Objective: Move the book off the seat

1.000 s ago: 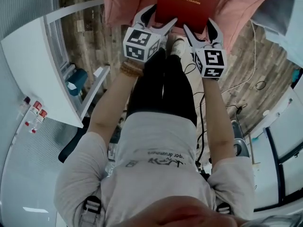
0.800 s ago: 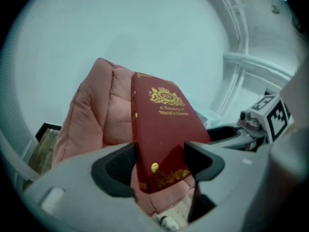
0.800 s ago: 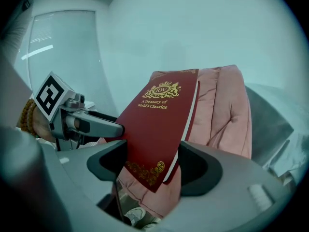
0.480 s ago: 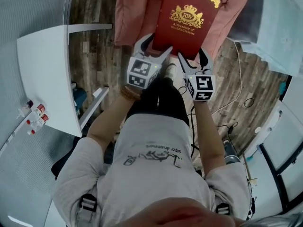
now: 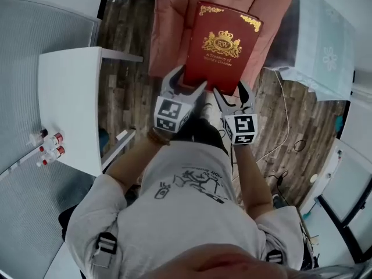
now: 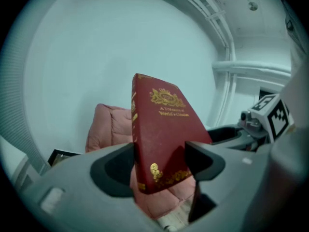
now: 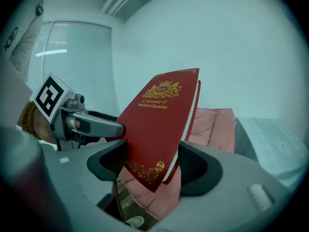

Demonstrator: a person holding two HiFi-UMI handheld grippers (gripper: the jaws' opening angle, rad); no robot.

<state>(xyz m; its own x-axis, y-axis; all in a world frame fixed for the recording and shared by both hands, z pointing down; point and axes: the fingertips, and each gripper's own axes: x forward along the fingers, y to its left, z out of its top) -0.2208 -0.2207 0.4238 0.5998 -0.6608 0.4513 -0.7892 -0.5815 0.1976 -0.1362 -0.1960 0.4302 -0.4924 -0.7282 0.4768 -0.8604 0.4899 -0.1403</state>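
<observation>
The red hardcover book (image 5: 221,45) is held in the air over the pink cushioned seat (image 5: 171,28). In both gripper views the cushion shows below its lower edge, so it appears clear of the seat.

The left gripper (image 5: 189,81) clamps the near corner on the spine side. The right gripper (image 5: 232,92) clamps the near corner on the page-edge side. Each pair of jaws stands partly apart, pressed on the front and back covers.

The book's long axis runs from the jaws away from the person, tilted upward, and both hands are equally near. The coming move likely requires carrying it sideways, possibly toward the white table (image 5: 70,97).
</observation>
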